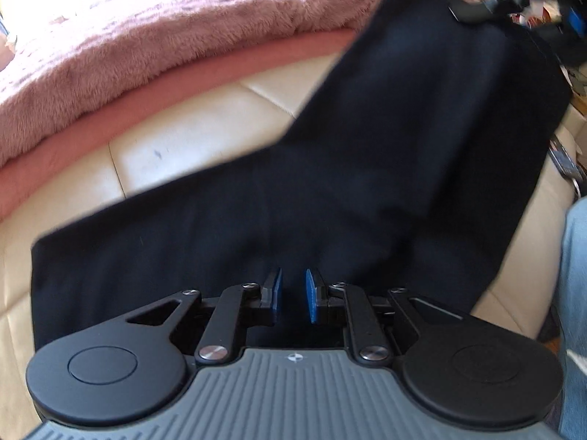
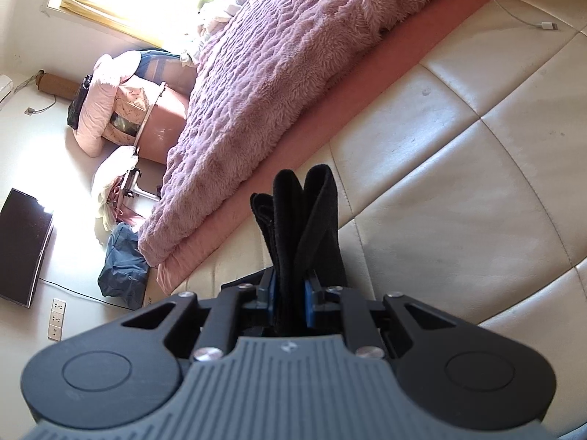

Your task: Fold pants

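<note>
Left gripper (image 1: 293, 295) low over the near end of the pants (image 1: 367, 168): narrow gap between blue pads (image 1: 311, 297), nothing visibly pinched, dark cloth just beneath. Whether the tips touch the cloth — cannot tell.

Pants spread over the cream cushion (image 1: 176, 139), one leg running left along the near edge, the rest rising up and to the right toward the far corner.

Far corner lifted off the cushion by the right gripper (image 1: 473, 11), blurred in the left view. Right view confirms it: right gripper (image 2: 290, 293) clamped on several bunched layers of pants (image 2: 301, 220), folded edges sticking out past the pads.

Beyond: pink blanket (image 1: 146, 36) heaped along the cushion's back edge; charging cable (image 2: 513, 11) lying on the cushion further off.

Step, by judgement: mid-fold, one end raised, the other end not yet gripped. Next move likely calls for a left-hand pinch on the near edge, then carrying the raised end across with edges matched and slack kept out of the crease.
</note>
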`<move>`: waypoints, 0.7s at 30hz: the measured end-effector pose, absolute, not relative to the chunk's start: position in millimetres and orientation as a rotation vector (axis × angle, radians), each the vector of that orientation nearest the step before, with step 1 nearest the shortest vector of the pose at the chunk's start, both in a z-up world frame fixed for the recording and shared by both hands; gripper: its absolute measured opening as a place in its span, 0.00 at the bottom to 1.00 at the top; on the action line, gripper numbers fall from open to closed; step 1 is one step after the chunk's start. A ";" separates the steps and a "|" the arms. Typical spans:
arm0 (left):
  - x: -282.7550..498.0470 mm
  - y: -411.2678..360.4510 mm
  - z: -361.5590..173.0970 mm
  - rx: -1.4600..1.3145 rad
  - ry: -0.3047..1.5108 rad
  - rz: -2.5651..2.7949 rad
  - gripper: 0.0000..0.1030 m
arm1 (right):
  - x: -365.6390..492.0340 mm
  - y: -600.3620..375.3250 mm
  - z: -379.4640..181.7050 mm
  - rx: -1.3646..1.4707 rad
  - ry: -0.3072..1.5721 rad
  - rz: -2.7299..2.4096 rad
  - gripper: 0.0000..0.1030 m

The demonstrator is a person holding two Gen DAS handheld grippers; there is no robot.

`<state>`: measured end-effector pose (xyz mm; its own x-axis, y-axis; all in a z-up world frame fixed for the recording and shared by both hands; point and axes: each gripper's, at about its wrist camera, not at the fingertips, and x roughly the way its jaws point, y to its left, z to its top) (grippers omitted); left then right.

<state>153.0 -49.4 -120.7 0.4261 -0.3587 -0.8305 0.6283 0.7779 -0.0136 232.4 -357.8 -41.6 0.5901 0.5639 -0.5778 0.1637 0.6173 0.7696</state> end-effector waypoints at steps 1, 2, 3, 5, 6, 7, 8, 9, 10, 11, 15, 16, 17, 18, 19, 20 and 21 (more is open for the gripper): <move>147.7 -49.4 -123.5 0.315 0.953 -0.631 0.18 | 232.6 -356.3 -39.6 0.901 0.933 0.276 0.10; 143.3 -50.0 -124.8 0.316 0.948 -0.631 0.18 | 232.8 -354.3 -37.8 0.899 0.930 0.278 0.10; 140.7 -51.4 -125.2 0.322 0.941 -0.625 0.18 | 233.1 -352.3 -36.0 0.899 0.927 0.279 0.10; 139.8 -53.3 -124.0 0.320 0.939 -0.612 0.18 | 233.4 -348.0 -32.5 0.901 0.921 0.280 0.10; 139.9 -52.6 -121.3 0.314 0.940 -0.610 0.18 | 233.9 -345.2 -30.4 0.902 0.919 0.282 0.10; 139.5 -49.6 -116.2 0.299 0.932 -0.606 0.18 | 235.9 -342.1 -28.3 0.904 0.918 0.284 0.10; 139.0 -44.4 -110.1 0.279 0.917 -0.601 0.18 | 236.5 -339.4 -26.2 0.904 0.918 0.288 0.10; 137.9 -36.3 -104.9 0.254 0.902 -0.588 0.18 | 237.5 -336.3 -24.0 0.900 0.920 0.293 0.10; 139.2 -25.9 -98.2 0.225 0.888 -0.560 0.18 | 239.8 -332.5 -21.7 0.894 0.922 0.299 0.10; 140.2 -13.3 -92.1 0.195 0.874 -0.524 0.18 | 242.1 -328.3 -19.0 0.888 0.924 0.307 0.10; 155.8 52.1 -83.4 0.079 0.862 -0.334 0.18 | 256.1 -306.6 -7.4 0.866 0.944 0.351 0.10; 159.9 70.8 -84.9 0.037 0.877 -0.289 0.18 | 260.2 -299.2 -4.1 0.849 0.951 0.364 0.10; 162.9 89.3 -87.1 -0.006 0.893 -0.252 0.18 | 264.6 -290.3 -0.1 0.834 0.957 0.376 0.10; 164.7 106.0 -90.1 -0.044 0.907 -0.223 0.18 | 268.6 -281.6 3.5 0.824 0.962 0.388 0.10; 165.1 119.9 -93.7 -0.070 0.922 -0.199 0.18 | 274.1 -271.7 6.1 0.819 0.967 0.399 0.10; 164.9 131.6 -98.2 -0.088 0.941 -0.181 0.18 | 279.1 -262.3 7.9 0.814 0.973 0.412 0.10; 164.2 140.7 -102.9 -0.102 0.955 -0.169 0.18 | 284.0 -252.7 9.1 0.810 0.979 0.422 0.10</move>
<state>164.1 140.7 -102.9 0.5655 -0.1881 -0.8030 0.0984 0.9821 -0.1607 284.0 -252.7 9.1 0.5118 0.6476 -0.5645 0.0335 0.6415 0.7664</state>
